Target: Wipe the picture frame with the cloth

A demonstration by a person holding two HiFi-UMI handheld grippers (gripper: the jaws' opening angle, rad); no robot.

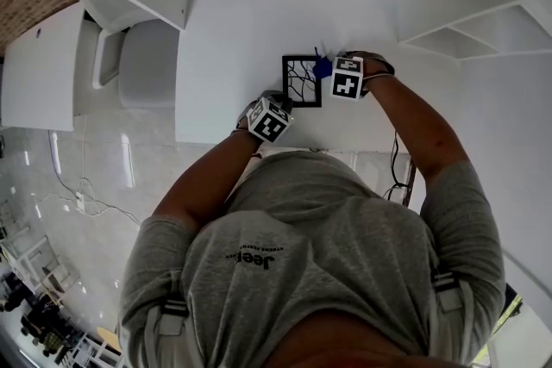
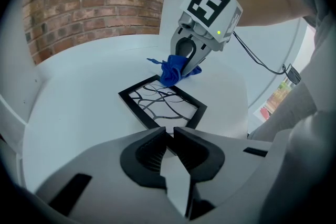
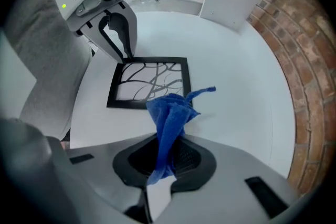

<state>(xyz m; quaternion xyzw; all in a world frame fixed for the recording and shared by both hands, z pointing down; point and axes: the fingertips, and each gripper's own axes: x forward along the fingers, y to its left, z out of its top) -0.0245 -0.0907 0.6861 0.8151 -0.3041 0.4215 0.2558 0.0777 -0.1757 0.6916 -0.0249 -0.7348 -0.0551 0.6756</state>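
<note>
Frame (image 1: 302, 82) flat on white table (image 1: 233, 30), near the person's edge. Left gripper (image 2: 168, 136) has its jaws nearly closed, pinching the frame's near corner. From the right gripper view its tips sit right on that corner. Right gripper (image 3: 165, 152) is clamped on the blue cloth (image 3: 168, 118). The cloth is bunched, with a loose tail sticking out. It sits at the frame's opposite corner, overlapping the black border. Can't tell how hard it presses.

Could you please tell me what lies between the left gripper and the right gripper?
The black picture frame lies flat between them, clearest in the head view; the blue cloth in the right gripper meets its edge.
</note>
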